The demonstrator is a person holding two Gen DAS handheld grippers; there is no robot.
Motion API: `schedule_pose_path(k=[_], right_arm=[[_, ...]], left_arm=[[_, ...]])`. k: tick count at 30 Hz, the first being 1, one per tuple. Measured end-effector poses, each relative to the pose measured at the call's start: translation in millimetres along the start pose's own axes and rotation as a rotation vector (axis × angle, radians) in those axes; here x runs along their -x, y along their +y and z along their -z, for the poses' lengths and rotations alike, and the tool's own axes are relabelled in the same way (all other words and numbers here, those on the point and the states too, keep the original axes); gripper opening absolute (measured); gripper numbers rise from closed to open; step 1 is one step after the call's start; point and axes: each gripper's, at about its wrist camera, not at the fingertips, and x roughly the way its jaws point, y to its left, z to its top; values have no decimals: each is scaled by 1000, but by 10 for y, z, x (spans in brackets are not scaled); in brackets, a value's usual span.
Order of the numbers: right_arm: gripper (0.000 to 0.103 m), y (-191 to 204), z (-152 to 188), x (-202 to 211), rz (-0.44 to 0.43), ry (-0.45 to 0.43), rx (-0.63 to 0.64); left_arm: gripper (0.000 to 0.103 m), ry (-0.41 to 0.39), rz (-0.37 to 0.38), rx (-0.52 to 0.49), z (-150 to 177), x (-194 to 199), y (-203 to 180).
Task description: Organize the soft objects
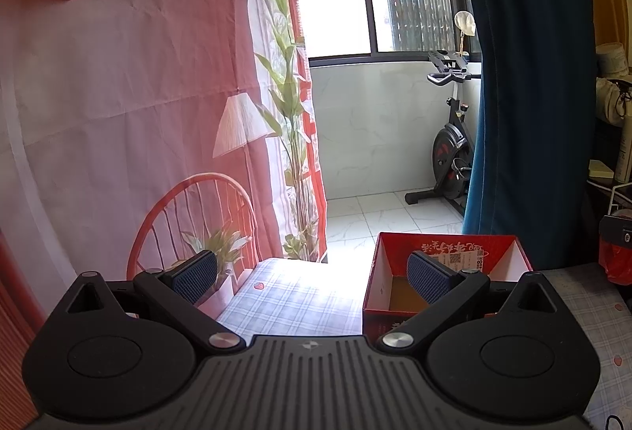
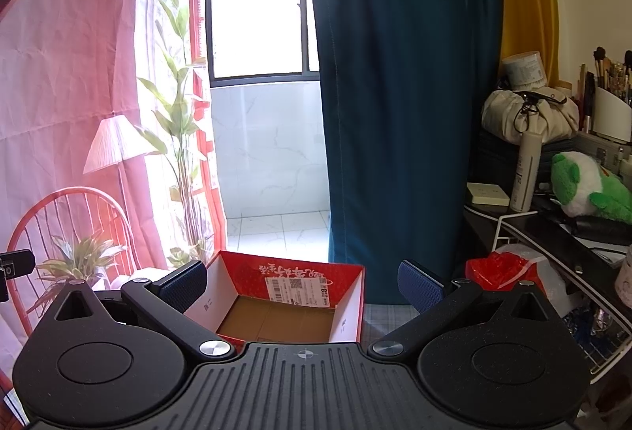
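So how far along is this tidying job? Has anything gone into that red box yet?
Nothing looks done: the red box shows only its bare cardboard floor. Nothing is in hand either; the left claw and right claw are both open and hold nothing. The green and white plush toy on the side shelf is not yet packed.
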Motion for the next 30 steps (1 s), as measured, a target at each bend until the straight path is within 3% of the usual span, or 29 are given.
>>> schedule_pose_path(k=[30], right_arm=[[103, 70, 3, -43, -14, 9, 15]], left_arm=[[103, 4, 1, 1, 18, -10, 4]])
